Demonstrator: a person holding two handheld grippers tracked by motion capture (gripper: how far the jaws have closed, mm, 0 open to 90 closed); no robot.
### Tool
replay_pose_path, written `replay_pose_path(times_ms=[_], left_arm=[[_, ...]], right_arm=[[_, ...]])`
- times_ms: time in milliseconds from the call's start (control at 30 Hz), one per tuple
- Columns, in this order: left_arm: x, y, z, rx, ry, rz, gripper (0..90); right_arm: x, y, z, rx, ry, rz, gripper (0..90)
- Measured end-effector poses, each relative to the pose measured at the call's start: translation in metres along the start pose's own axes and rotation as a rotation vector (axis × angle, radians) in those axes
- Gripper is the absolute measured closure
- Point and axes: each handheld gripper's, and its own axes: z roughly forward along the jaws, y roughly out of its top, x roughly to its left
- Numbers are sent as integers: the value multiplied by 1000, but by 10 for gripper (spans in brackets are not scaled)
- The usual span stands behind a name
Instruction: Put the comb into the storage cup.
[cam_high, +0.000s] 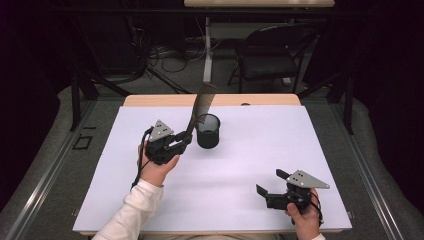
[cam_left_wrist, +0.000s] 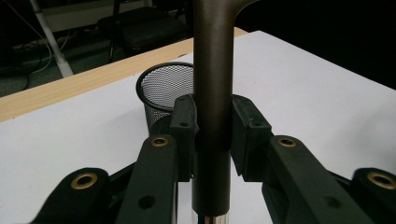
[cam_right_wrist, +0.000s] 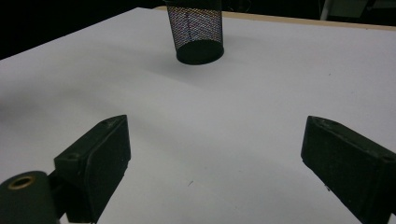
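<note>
Left tongs (cam_high: 184, 140) are clamped on the handle of a dark comb (cam_high: 199, 106), and we're holding it nearly upright with the toothed end up high, tilted over the black mesh cup (cam_high: 208, 131). Our guess is that the angle is there so the handle end can drop straight into the cup, which sits just beside the tongs near the far edge of the desk (cam_high: 240, 165). In the left gripper view both pads squeeze the handle (cam_left_wrist: 212, 93) from either side. Right tongs (cam_high: 272, 186) sit wide open with nothing in them, parked well apart near our edge, probably just keeping out of the way.
</note>
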Motion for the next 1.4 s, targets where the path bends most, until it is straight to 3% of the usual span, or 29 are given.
replay_pose_path(times_ms=[333,600,900,1400], left_arm=[[-1,-5,1,-20,-2,1,727],[-1,-7,0,-46,-4,-4,727],[-2,-9,0,-51,-6,5,727],[-3,-11,1,-47,-6,6,727]], right_arm=[[1,0,3,11,-17,-1,83],[1,4,6,34,-18,35,84],[5,10,13,68,29,54,17],[4,27,16,68,7,45,64]])
